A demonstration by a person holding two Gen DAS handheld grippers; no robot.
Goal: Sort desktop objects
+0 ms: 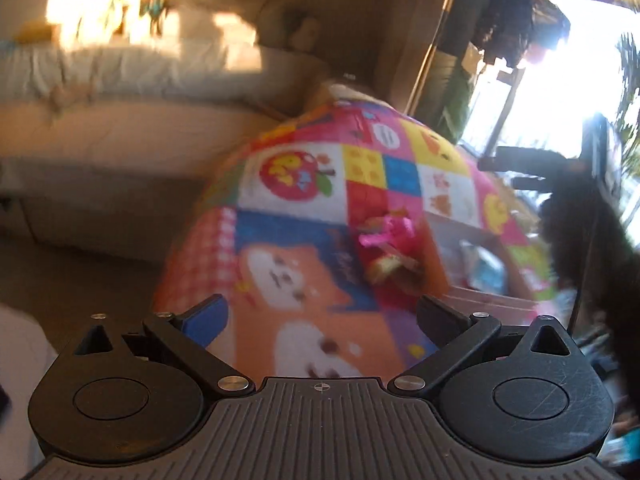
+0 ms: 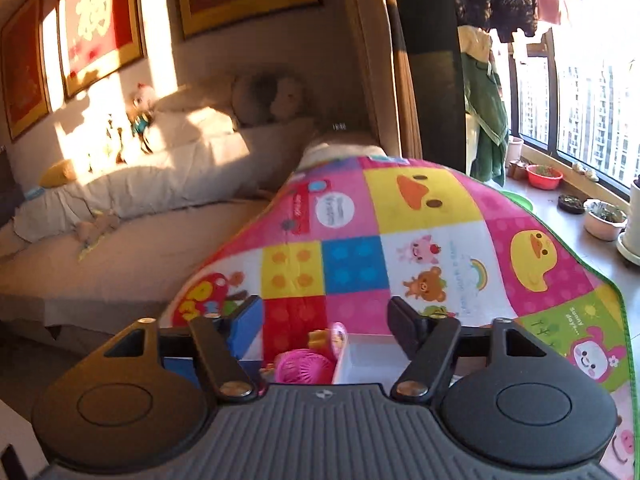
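Two hand-held grippers hung above a table [image 2: 432,216] covered by a bright patchwork cloth printed with ducks, bears and coloured squares. The left hand-held gripper [image 1: 320,316] had its jaws spread wide with nothing between them, only the cloth's orange cartoon animal showing through the gap; its view was blurred. The right hand-held gripper [image 2: 325,320] also stood open and empty, its jaws somewhat less spread. Just below and between the right gripper's fingers lay a small heap of pink toys [image 2: 306,364], among them a round pink piece with a ribbed face, touching the left edge of a white tray [image 2: 360,360] whose near wall showed beside them. In the left wrist view the same pink and yellow toys [image 1: 390,248] lay in a loose pile on the cloth ahead of the fingers, with the pale tray [image 1: 476,256] to their right, its contents too smeared to make out. Beyond the table stood a sofa [image 2: 132,240] with cushions and soft toys in sunlight, framed red pictures [image 2: 100,24] on the wall above it, and potted plants [image 2: 604,218] along a windowsill at the right.
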